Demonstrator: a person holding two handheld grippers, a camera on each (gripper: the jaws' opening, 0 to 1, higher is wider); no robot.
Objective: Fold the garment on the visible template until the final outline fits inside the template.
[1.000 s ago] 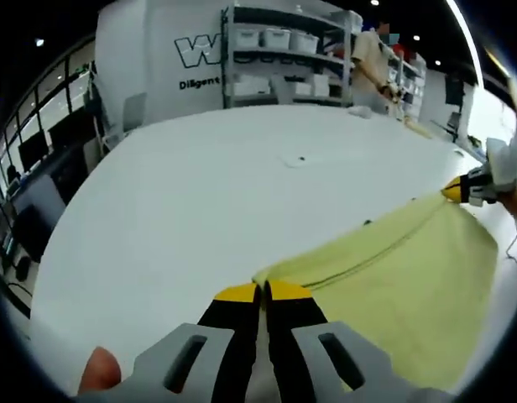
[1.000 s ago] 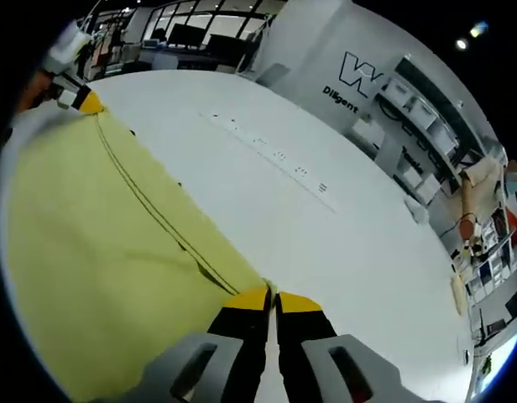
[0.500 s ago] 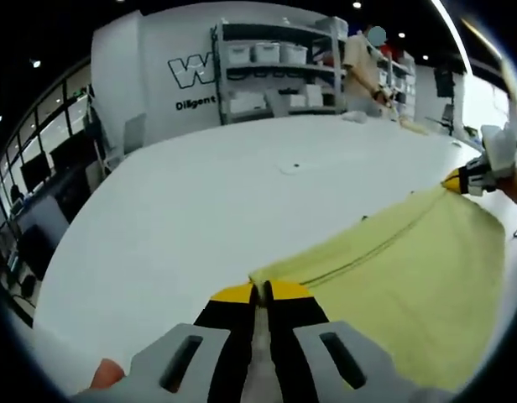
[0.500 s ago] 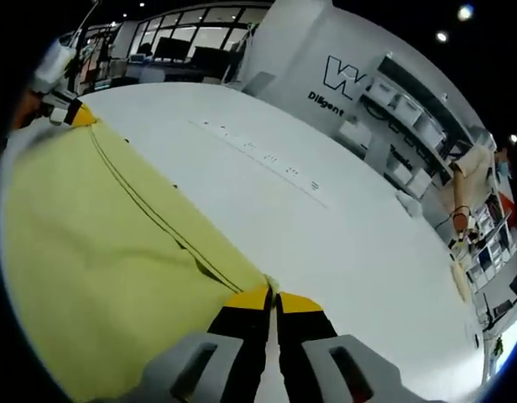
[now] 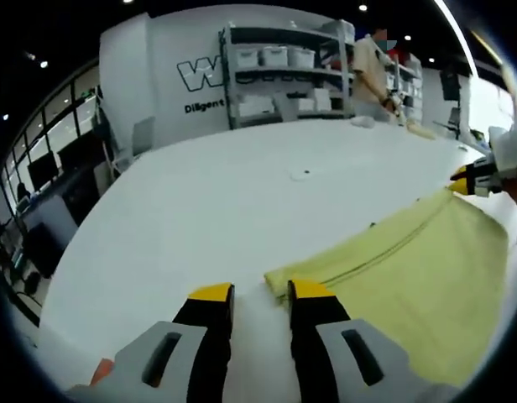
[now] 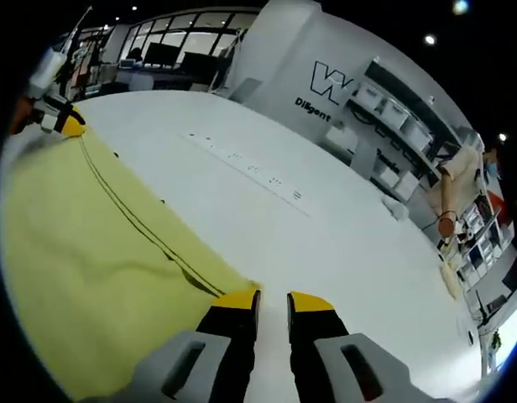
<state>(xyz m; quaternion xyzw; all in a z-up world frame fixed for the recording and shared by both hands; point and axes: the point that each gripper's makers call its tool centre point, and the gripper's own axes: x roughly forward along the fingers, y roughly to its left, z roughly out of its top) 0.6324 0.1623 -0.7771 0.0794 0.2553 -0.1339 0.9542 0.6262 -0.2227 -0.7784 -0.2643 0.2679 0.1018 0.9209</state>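
On white table (image 5: 200, 210), yellow garment (image 5: 409, 277); left tool (image 5: 252, 294), right tool (image 6: 273, 300) both apart.

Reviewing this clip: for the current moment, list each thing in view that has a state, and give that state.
left gripper: open, jaws apart at the garment's corner, holding nothing.
right gripper: open, jaws apart at the garment's other corner, holding nothing.
yellow garment: lying flat on the table, released, seam line along its far edge.
white table: bearing the garment.
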